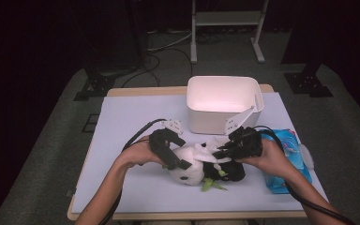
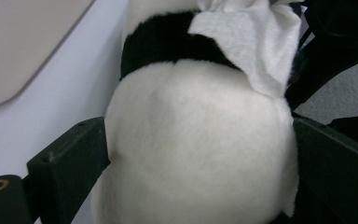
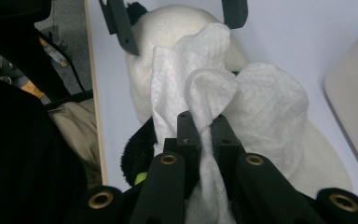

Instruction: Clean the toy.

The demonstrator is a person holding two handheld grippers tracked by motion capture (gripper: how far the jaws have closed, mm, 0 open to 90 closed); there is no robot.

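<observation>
Your left tongs (image 2: 196, 154) clamp the plush panda (image 1: 192, 168) round its white head, forearm angled in from the lower left. Your right tongs (image 3: 204, 126) pinch a white wipe (image 3: 228, 88) draped over the panda, which lies just in front of the white bin (image 1: 222, 104).

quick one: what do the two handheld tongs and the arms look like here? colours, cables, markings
Both tongs, left and right, are black with blocky flat-faced jaws and brass-ringed holes at the base. Each carries a pale three-cornered plate with small dark dots. A thick black cable trails back from each along the forearm. The forearms are bare, no sleeves in view.
</observation>
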